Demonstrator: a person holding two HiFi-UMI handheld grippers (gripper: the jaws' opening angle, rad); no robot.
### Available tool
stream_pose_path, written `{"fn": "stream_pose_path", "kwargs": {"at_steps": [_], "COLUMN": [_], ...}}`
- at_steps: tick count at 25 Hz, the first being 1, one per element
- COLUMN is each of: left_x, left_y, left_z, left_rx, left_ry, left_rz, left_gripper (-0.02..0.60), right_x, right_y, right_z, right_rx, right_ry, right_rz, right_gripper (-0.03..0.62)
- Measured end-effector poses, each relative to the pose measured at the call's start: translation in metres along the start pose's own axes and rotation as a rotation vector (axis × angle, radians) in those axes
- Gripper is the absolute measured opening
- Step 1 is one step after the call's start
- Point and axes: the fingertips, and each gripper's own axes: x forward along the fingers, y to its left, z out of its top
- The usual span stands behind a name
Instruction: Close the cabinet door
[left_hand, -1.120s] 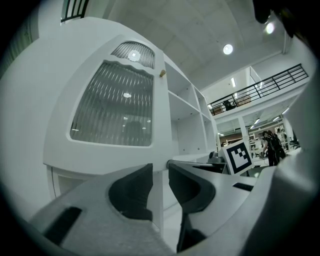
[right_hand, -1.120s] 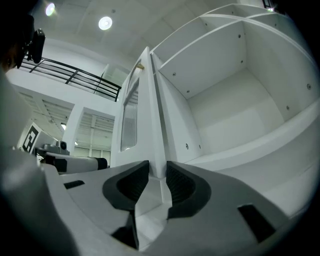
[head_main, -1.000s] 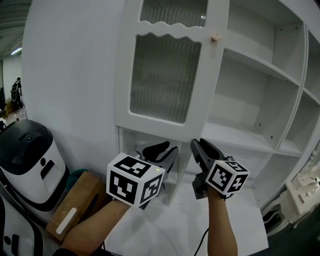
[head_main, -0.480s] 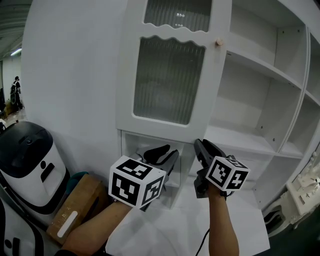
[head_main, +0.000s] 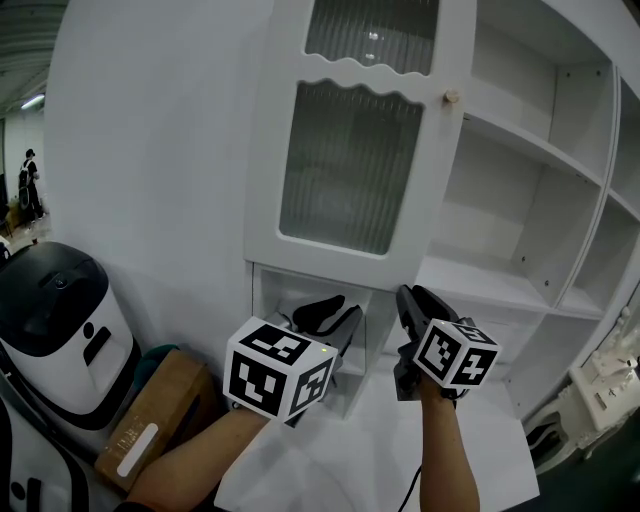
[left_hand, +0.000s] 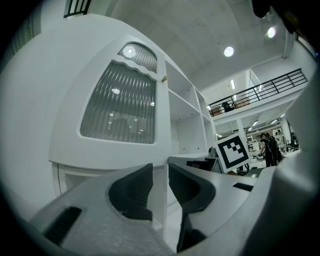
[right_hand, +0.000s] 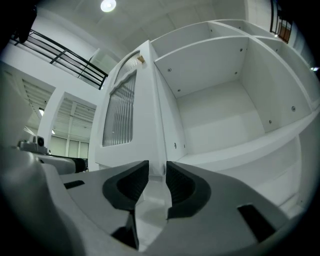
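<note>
The white cabinet door (head_main: 350, 165) with a ribbed glass pane stands swung open, its small knob (head_main: 452, 97) on the free edge beside the bare shelves (head_main: 510, 130). Both grippers hover low in front of the cabinet, below the door's bottom edge. My left gripper (head_main: 335, 312) points at the lower compartment, open by a narrow gap with nothing gripped. My right gripper (head_main: 412, 298) sits just right of it, also open by a narrow gap. The left gripper view shows the door (left_hand: 120, 107) and knob (left_hand: 163, 78) above the left gripper (left_hand: 160, 185). In the right gripper view the door's edge (right_hand: 150, 110) rises beyond the right gripper (right_hand: 157, 185).
A white and black appliance (head_main: 55, 320) and a cardboard box (head_main: 150, 415) sit on the floor at the left. White items (head_main: 600, 385) lie low at the right. A person (head_main: 28, 185) stands far off at the left. An open lower compartment (head_main: 300, 290) lies under the door.
The door and its knob have drifted right and a little down in the head view. Both grippers hold nearly the same places, jaws unchanged.
</note>
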Motion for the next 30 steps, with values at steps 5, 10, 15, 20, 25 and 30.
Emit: {"fn": "stream_pose_path", "kwargs": {"at_steps": [5, 10, 15, 20, 25, 30], "left_x": [-0.012, -0.025, -0.037, -0.051, -0.068, -0.086], "left_y": [0.000, -0.002, -0.005, -0.007, -0.004, -0.001], "left_z": [-0.001, -0.006, -0.009, -0.013, -0.018, -0.031], "left_rx": [-0.006, -0.013, -0.015, -0.012, -0.013, -0.025], "left_ry": [0.000, 0.011, 0.018, 0.030, 0.036, 0.050], "left_rz": [-0.002, -0.005, -0.010, -0.010, 0.003, 0.019], "left_gripper": [0.110, 0.110, 0.109, 0.109, 0.101, 0.089], "right_x": [-0.012, -0.025, -0.036, -0.047, -0.061, -0.076], "right_y": [0.009, 0.025, 0.053, 0.087, 0.118, 0.149], "right_z": [0.000, -0.009, -0.022, -0.033, -0.037, -0.044], "right_rx": [-0.028, -0.033, -0.053, -0.081, -0.092, -0.093], "right_ry": [-0.004, 0.009, 0.031, 0.037, 0.021, 0.012], "right_rz": [-0.030, -0.030, -0.016, 0.001, 0.001, 0.001], "right_gripper": [0.117, 0.117, 0.115, 0.091, 0.064, 0.048]}}
